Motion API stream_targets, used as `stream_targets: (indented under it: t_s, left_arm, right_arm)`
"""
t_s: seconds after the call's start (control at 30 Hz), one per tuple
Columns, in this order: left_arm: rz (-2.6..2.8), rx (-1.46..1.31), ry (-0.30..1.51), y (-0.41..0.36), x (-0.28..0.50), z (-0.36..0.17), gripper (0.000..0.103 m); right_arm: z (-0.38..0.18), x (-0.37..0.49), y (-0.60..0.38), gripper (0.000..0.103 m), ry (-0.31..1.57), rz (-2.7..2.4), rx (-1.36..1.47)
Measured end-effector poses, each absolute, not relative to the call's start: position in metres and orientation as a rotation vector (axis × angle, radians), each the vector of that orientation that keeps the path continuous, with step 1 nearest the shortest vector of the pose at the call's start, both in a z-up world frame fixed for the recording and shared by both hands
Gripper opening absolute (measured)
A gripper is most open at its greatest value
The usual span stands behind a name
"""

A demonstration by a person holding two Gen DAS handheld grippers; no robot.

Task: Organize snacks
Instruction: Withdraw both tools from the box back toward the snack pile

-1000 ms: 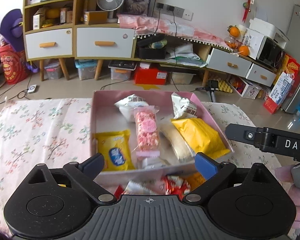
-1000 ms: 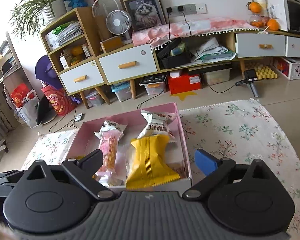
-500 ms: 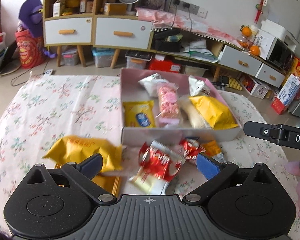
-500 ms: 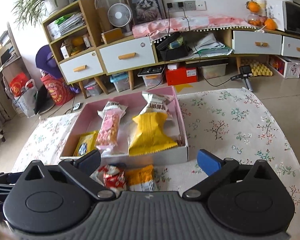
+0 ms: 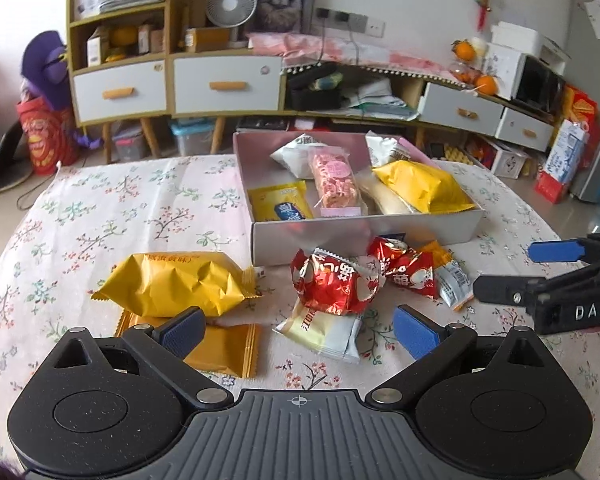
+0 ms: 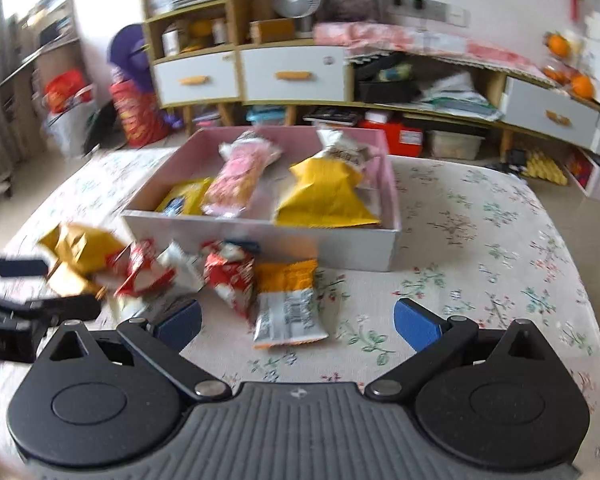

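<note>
A pink box (image 5: 364, 232) (image 6: 340, 246) on the floral tablecloth holds several snack packs, among them a pink bar (image 5: 334, 180) and a yellow bag (image 5: 420, 184). Loose snacks lie in front of it: a crumpled yellow bag (image 5: 172, 284), flat orange packets (image 5: 220, 350), a red pack (image 5: 332, 284), a white-yellow pack (image 5: 324, 332), a second red pack (image 5: 404, 268) and an orange-white pack (image 6: 288, 304). My left gripper (image 5: 298, 332) hovers open over the loose pile, holding nothing. My right gripper (image 6: 298, 324) is open and empty above the orange-white pack.
Past the table's far edge stand white drawer cabinets (image 5: 172, 84), shelves, a fan (image 5: 230, 4) and floor clutter. Bare tablecloth lies at the left (image 5: 100, 208) and at the right (image 6: 500, 240) of the box.
Both grippers have pulled back from the box toward the near side of the table, so the loose snacks in front of it now show. Both stay open and empty.
</note>
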State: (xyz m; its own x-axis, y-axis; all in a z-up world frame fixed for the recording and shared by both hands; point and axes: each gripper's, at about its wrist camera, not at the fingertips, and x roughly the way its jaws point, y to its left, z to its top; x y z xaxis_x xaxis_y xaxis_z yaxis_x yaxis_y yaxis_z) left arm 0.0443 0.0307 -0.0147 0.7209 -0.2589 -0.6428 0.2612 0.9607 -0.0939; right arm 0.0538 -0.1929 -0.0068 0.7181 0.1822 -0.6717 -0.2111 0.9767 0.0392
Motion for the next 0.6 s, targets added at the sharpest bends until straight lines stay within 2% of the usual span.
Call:
stream_targets:
  t_s: [0.47,0.6]
  left_arm:
    - [-0.46,0.079,0.568,0.025,0.048,-0.017,0.099]
    - [-0.494,0.108,0.582,0.018,0.057,-0.022,0.093]
  right_arm:
    - [-0.017,0.046,-0.19,0.102,0.632,0.362,-0.154]
    - [-0.018,0.049,-0.187,0.096,0.607,0.394,-0.18]
